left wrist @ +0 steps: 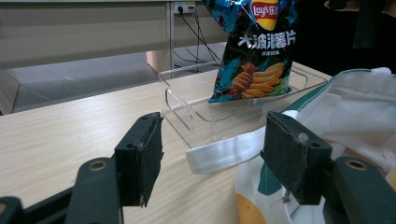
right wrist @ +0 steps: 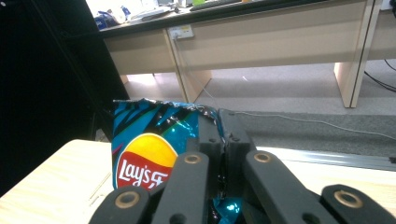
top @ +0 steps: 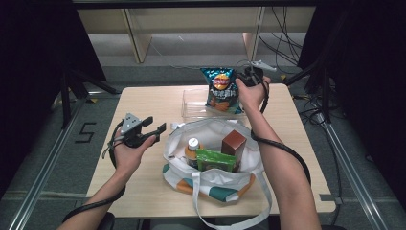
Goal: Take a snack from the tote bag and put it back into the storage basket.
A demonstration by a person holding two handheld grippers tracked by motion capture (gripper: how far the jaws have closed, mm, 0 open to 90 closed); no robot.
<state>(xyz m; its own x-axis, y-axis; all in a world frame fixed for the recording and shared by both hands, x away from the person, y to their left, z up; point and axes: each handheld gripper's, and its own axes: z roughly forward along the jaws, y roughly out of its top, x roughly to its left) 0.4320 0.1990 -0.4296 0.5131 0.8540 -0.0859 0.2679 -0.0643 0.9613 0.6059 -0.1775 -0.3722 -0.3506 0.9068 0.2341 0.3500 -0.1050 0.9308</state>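
Note:
A blue Lay's chips bag (top: 221, 89) hangs upright over the clear plastic tray (top: 194, 106) at the back of the table, its lower end inside the tray. My right gripper (top: 246, 76) is shut on the bag's top right corner; the right gripper view shows the jaws pinched together on the foil (right wrist: 187, 122). My left gripper (top: 154, 123) is held open above the table's left side, just left of the tote bag (top: 210, 184), with nothing between its pads (left wrist: 140, 154). The bag (left wrist: 256, 51) and tray (left wrist: 205, 105) lie beyond those jaws, and a white tote strap (left wrist: 224, 151) lies on the table there.
The white tote bag with teal and orange patches stands open at the table's front middle. Inside are a bottle (top: 193, 148), a green packet (top: 216, 160) and a brown box (top: 233, 143). Its long handle (top: 230, 218) hangs over the front edge. Desks and cables stand behind the table.

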